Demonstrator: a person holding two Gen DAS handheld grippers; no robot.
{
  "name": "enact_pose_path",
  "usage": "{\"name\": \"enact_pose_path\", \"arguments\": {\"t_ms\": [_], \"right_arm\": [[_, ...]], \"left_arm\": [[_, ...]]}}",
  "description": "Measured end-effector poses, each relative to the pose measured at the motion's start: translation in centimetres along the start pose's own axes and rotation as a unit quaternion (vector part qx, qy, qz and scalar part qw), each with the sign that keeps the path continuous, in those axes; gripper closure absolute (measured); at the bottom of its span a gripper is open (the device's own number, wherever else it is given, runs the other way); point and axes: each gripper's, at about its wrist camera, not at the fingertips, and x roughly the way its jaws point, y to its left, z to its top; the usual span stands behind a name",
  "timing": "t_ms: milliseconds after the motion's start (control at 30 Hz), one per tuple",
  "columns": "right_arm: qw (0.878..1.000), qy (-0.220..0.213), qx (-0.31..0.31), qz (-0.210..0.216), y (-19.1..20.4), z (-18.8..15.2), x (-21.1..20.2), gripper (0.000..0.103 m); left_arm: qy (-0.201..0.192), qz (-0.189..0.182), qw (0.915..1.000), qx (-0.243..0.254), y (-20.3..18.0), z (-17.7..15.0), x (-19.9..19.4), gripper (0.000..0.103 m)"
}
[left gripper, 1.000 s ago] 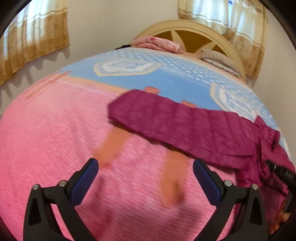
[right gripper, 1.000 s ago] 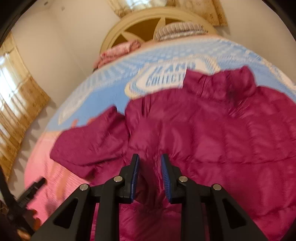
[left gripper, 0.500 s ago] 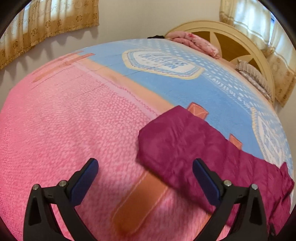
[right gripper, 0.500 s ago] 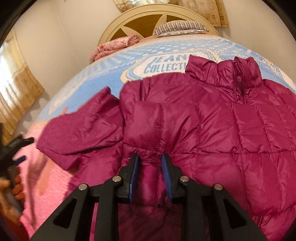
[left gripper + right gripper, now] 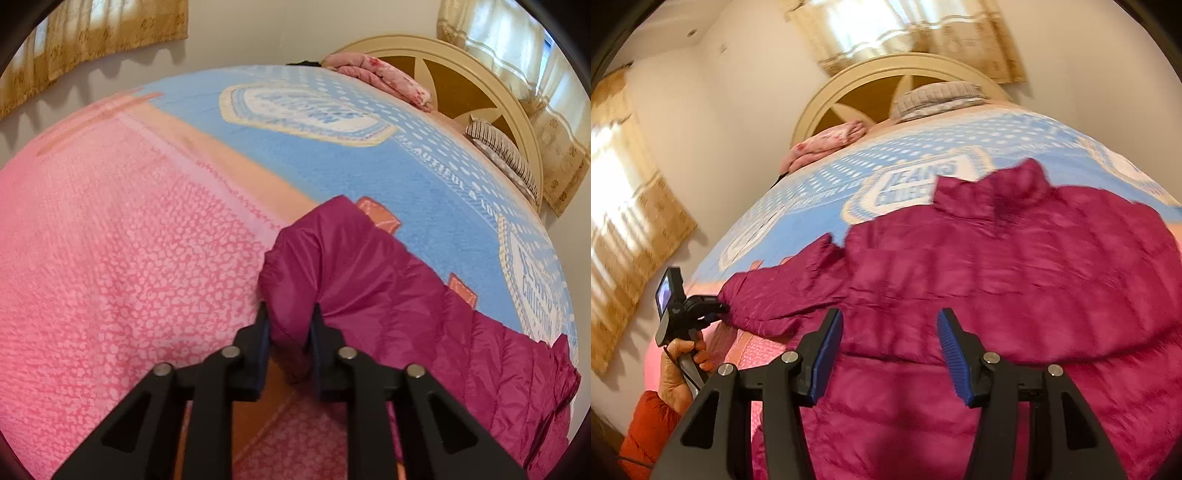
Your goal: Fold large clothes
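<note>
A magenta puffer jacket (image 5: 1015,266) lies spread front-up on the bed, collar toward the headboard. Its left sleeve (image 5: 369,280) stretches out over the pink part of the bedspread. My left gripper (image 5: 290,314) has its jaws closing on the sleeve's cuff end, and the pads press the fabric between them. The right wrist view shows that same gripper (image 5: 718,306) at the cuff, held by a hand (image 5: 679,369). My right gripper (image 5: 889,317) hovers over the jacket's lower body with its jaws opening. Nothing is pinched between its blue pads (image 5: 827,350).
The pink and blue bedspread (image 5: 110,258) covers the whole bed. At the cream headboard (image 5: 461,74) lie a folded pink blanket (image 5: 380,74) and a striped pillow (image 5: 502,147). Curtains (image 5: 628,229) hang on the walls. An orange sleeve (image 5: 646,424) shows at the lower left.
My left gripper moved onto the sleeve's end and went from wide open to shut on the cuff. My right gripper let go of the jacket's fabric, opened and drew back upward.
</note>
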Motion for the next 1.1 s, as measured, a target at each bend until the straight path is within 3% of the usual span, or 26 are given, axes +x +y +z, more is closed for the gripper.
{"name": "enact_pose_path", "arguments": {"t_ms": [133, 267, 367, 467, 567, 767, 900, 1100], "right_arm": [[0.998, -0.013, 0.053, -0.023, -4.1, -0.1, -2.5, 0.049], [0.994, -0.033, 0.102, -0.037, -7.7, 0.0, -5.1, 0.049], [0.99, -0.052, 0.121, -0.05, -9.7, 0.0, -7.1, 0.049], [0.986, -0.066, 0.142, -0.053, -11.8, 0.2, -8.9, 0.049], [0.982, -0.078, 0.158, -0.06, -13.6, 0.1, -10.6, 0.049], [0.975, -0.097, 0.184, -0.08, -17.0, -0.7, -13.4, 0.049], [0.97, -0.102, 0.2, -0.094, -19.3, -1.4, -14.8, 0.049], [0.965, -0.101, 0.216, -0.11, -21.7, -2.3, -15.4, 0.049]], "left_arm": [[-0.049, -0.006, 0.9981, 0.036, -2.7, 0.3, -4.1, 0.085], [-0.102, -0.044, 0.9891, 0.097, -7.9, -0.4, -9.9, 0.085], [-0.145, -0.097, 0.97, 0.169, -13.6, -3.1, -15.4, 0.085], [-0.16, -0.155, 0.947, 0.231, -19.1, -6.6, -19.3, 0.085], [-0.152, -0.205, 0.9248, 0.283, -24.0, -10.4, -21.3, 0.085], [-0.139, -0.259, 0.8792, 0.375, -31.7, -19.2, -23.0, 0.085], [-0.104, -0.275, 0.8618, 0.413, -34.4, -24.3, -21.9, 0.085], [-0.06, -0.268, 0.8452, 0.458, -35.9, -30.1, -19.6, 0.085]]}}
